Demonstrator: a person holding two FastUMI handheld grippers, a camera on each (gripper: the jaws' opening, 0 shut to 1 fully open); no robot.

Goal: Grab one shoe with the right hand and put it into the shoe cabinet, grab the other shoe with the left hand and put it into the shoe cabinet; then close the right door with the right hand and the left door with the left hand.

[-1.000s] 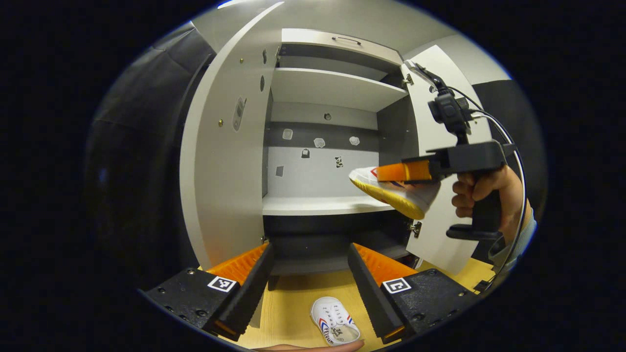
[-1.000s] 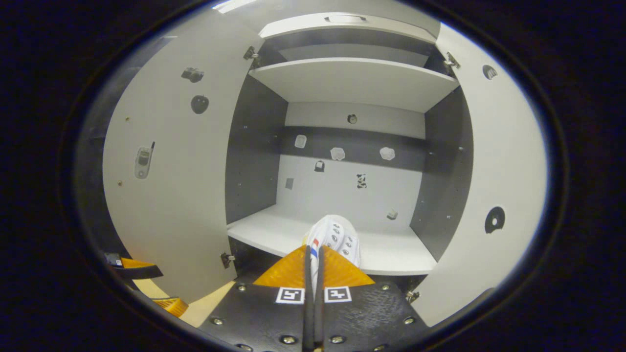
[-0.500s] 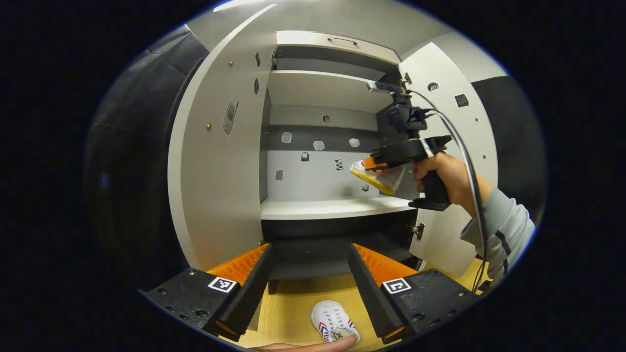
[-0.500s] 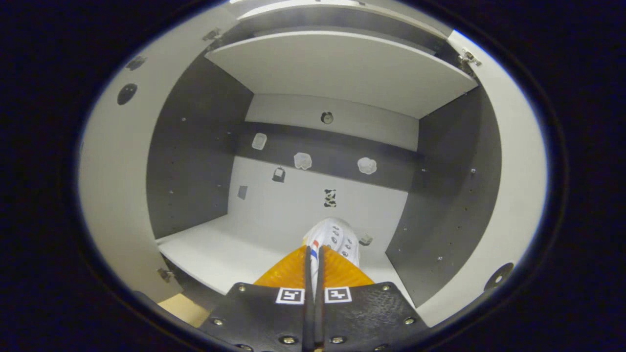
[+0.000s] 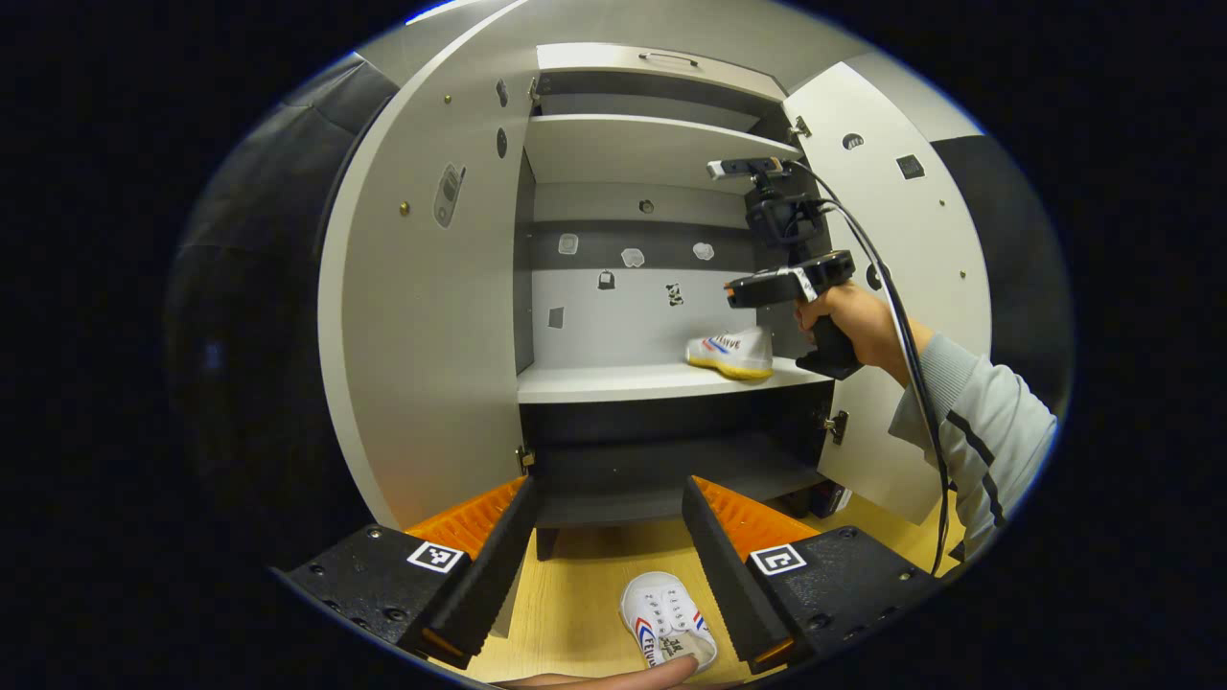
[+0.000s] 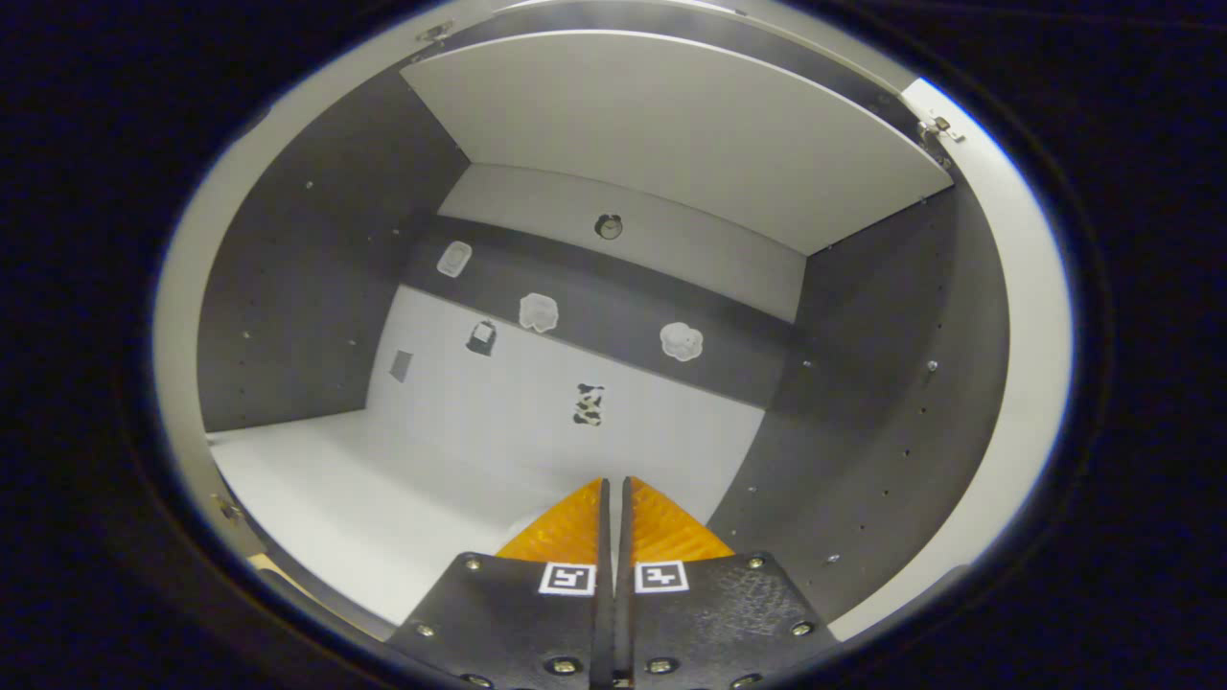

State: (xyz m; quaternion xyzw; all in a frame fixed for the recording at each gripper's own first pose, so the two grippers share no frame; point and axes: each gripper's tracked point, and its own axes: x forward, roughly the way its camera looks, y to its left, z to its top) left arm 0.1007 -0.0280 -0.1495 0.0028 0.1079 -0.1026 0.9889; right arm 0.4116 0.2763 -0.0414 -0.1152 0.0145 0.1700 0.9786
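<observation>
One shoe [image 5: 730,352] is set on the cabinet [image 5: 431,316] shelf [image 5: 613,381] near its right end, side-on to the opening, so the left part stays free for the second. The right gripper [image 6: 613,498] is pressed together on nothing, held above the shelf inside the cabinet. The other shoe [image 5: 666,618] lies on the floor [image 5: 575,594] in front, just below the left gripper [image 5: 606,517], which is spread wide, likely staged for the pickup. Both doors are open.
</observation>
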